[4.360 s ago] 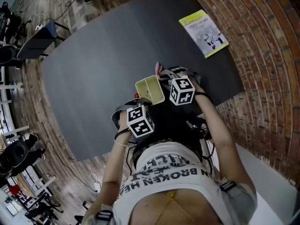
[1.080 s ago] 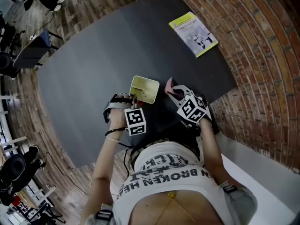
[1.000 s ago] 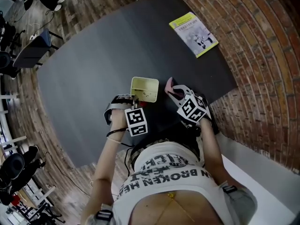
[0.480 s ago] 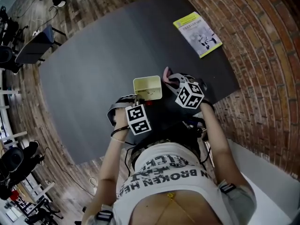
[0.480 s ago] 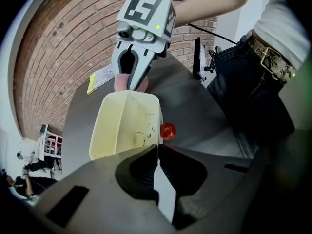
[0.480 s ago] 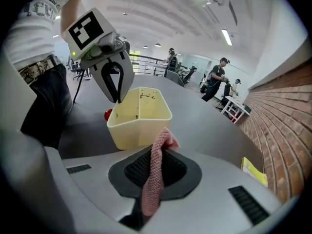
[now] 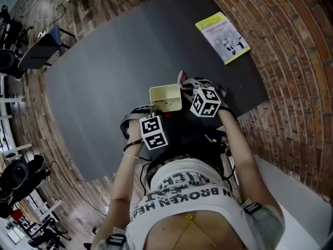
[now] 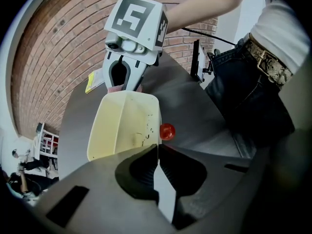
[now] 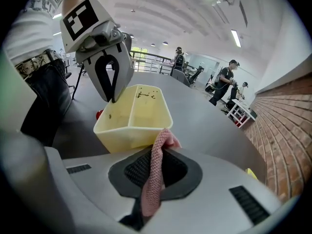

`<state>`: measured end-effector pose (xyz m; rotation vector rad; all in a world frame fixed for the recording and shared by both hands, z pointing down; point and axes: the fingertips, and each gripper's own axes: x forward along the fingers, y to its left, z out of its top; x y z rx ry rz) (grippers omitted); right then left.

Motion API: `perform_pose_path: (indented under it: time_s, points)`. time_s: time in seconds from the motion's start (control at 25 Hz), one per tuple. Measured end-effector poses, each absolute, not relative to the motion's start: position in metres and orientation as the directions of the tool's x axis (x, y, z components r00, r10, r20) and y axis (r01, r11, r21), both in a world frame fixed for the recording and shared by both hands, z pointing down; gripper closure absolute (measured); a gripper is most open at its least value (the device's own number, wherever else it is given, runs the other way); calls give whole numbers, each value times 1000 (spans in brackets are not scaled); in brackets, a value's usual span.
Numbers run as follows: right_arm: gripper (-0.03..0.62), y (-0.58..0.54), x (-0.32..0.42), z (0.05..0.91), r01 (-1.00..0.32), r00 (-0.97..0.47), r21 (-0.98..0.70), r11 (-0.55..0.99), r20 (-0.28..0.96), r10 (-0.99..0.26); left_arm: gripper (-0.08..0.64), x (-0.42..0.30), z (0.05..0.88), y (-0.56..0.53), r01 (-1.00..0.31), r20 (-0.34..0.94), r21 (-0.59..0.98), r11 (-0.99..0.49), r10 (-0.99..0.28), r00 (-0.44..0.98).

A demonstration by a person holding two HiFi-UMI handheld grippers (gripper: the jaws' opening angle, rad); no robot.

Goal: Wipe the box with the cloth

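The left hand-held gripper (image 8: 157, 149), whose jaws have just been closing, pinches the near wall of the yellow box (image 7: 165, 97). The box sits close to the table's (image 7: 104, 72) near edge. A small red ball (image 8: 166, 131) lies just beside the box's corner. The right hand-held gripper (image 9: 158, 155) clamps the pink cloth (image 9: 155, 179), whose tip reaches the box's outer wall. Bare tabletop opens from 9 to 12 o'clock. A booklet (image 7: 222, 30) lies at 1 o'clock, near the far edge.

The shirt (image 7: 193, 189) reads "BROKEN" (upside down); the booklet (image 7: 222, 37) print stays illegible.
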<state>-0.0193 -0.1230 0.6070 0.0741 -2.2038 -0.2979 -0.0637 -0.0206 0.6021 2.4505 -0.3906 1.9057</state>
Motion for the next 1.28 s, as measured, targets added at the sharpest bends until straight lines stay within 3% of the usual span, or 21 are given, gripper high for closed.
perform_pose_path:
  time_s: [0.72,1.28]
  points:
    - [574,-63,-7,618,88,-589,186,979,802,-100,539,-63,604,-21,-230,952,-135,-964,-190,238]
    - [574,-54,-4,618,-5,-587,163,987,799,-134,541,-48,605,-22,-547,954,-68,-834,-214,208]
